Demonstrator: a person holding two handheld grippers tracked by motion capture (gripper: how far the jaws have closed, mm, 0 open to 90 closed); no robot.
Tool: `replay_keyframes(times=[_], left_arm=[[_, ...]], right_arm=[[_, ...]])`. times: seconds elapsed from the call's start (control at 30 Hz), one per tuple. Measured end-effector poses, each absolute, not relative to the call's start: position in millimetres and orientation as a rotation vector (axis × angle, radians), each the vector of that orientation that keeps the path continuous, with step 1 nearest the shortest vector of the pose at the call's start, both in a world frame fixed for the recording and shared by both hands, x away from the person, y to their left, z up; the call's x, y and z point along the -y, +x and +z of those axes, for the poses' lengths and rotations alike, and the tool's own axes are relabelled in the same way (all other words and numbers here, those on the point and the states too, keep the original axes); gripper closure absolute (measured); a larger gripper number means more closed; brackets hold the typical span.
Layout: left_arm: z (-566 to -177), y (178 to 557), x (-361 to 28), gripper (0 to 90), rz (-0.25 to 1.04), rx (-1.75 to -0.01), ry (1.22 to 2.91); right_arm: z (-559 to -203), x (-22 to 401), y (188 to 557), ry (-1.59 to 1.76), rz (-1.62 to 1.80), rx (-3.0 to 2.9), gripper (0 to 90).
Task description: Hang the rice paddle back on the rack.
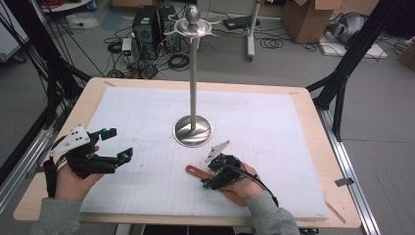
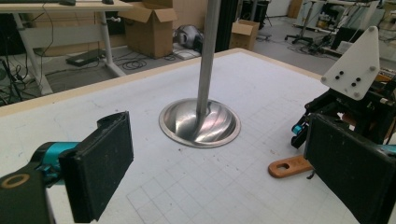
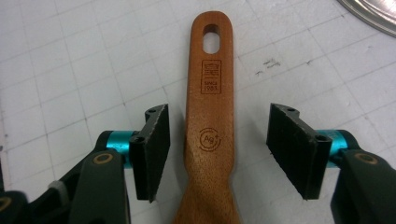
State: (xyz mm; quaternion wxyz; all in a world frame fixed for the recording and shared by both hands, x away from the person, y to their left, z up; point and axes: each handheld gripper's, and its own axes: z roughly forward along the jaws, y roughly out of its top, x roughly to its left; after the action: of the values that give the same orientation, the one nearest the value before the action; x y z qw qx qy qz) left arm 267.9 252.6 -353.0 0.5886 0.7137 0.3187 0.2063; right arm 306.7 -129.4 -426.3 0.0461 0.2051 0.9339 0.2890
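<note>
A wooden utensil lies flat on the white gridded mat, its handle (image 3: 212, 93) ending in a hanging hole and stamped with logos. My right gripper (image 3: 217, 154) points down over it, one jaw on each side of the handle, and a gap shows on both sides, so it stands open. In the high view that gripper (image 1: 208, 177) is near the table's front, with the handle end (image 1: 192, 170) poking out to its left. My left gripper (image 1: 120, 143) hovers at the front left, open, with nothing between its fingers. From the left gripper view (image 2: 219, 172) the handle end (image 2: 289, 166) lies to the right.
A tall metal stand (image 1: 193, 130) with a round base, a thin pole and hooked arms at its top rises from the mat's middle, just behind the right hand. Its base rim (image 3: 373, 14) shows near the utensil. The mat (image 1: 274, 122) rests on a wooden table (image 1: 313, 112).
</note>
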Motion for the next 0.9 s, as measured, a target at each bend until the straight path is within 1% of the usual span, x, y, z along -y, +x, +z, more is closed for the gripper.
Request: replay_keyframes(times=[0.2,0.57,0.8,0.9], left_arm=[[-353.2,268.0,-252.6,8.6,0.481,-0.743,1.660],[-353.7,268.1,-252.6,8.6,0.479,-0.745,1.661],[-354.3,268.3,-252.6,8.6,0.480,-0.748,1.662],[-354.5,268.6,-252.5,8.6,0.480,-0.749,1.663]], right_arm=[[-425.8,127.9,304.5,0.602,0.855,-2.847,41.0],[-424.7,127.4,301.8,0.593,0.845,-2.853,49.2],[-424.4,127.9,301.2,0.587,0.843,-2.849,52.4],[-423.9,127.9,300.6,0.584,0.842,-2.854,56.3]])
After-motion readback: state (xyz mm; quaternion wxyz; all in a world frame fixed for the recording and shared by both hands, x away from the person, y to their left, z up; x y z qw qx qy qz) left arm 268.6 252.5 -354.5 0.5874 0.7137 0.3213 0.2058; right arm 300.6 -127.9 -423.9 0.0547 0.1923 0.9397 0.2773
